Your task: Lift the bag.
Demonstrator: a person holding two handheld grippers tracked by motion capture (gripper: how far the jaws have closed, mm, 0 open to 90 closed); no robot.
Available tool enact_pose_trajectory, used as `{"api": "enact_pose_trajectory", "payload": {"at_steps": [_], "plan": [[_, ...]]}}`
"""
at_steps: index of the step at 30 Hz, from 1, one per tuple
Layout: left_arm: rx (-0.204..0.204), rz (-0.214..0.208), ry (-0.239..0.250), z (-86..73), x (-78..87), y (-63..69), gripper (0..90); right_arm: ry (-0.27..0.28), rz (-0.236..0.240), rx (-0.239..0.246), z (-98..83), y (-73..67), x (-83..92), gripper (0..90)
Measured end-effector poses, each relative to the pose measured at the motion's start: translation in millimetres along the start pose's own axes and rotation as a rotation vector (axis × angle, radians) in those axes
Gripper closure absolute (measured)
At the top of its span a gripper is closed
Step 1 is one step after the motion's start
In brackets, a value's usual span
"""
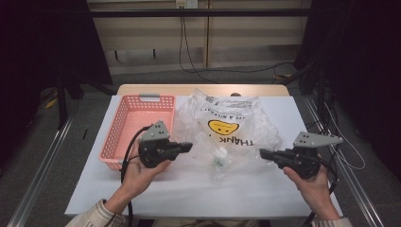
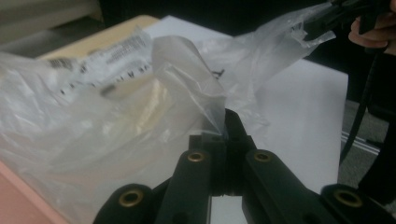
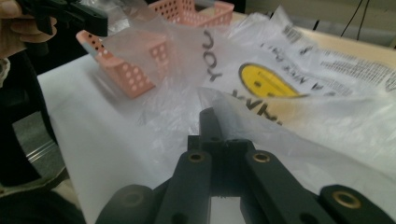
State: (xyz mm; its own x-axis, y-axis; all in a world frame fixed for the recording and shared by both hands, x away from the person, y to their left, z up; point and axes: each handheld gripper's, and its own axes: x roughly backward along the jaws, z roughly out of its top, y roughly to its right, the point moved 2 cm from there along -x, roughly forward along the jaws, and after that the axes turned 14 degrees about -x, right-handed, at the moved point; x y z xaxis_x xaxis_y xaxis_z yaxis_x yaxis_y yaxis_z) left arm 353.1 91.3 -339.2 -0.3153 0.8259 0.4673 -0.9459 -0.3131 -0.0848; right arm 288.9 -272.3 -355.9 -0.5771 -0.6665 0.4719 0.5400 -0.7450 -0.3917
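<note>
Bag (image 1: 227, 127) sits mid-bench, just beside the pink basket (image 1: 137, 125) at the left edge — we hold it stretched between both tongs. Left tongs (image 2: 227, 133) pinch its left flap, right tongs (image 3: 212, 126) its right flap; long axis runs left–right.
</note>
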Motion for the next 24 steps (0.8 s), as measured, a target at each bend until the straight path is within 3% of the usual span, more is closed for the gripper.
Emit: {"api": "enact_pose_trajectory", "payload": {"at_steps": [11,16,20,24], "plan": [[-0.043,0.074,0.108,58.1,35.3,-30.1,90.0,0.156,-0.008,0.032,70.1,2.4,24.0,90.0],[-0.061,0.119,0.13,89.8,48.6,-48.7,90.0,0.225,-0.024,0.05,114.2,1.1,37.8,90.0],[-0.06,0.153,0.177,114.7,63.5,-64.7,90.0,0.29,-0.018,0.074,151.5,-4.8,50.2,90.0],[-0.081,0.19,0.195,139.5,77.4,-73.6,90.0,0.334,-0.026,0.099,186.1,-12.6,62.6,90.0]]}}
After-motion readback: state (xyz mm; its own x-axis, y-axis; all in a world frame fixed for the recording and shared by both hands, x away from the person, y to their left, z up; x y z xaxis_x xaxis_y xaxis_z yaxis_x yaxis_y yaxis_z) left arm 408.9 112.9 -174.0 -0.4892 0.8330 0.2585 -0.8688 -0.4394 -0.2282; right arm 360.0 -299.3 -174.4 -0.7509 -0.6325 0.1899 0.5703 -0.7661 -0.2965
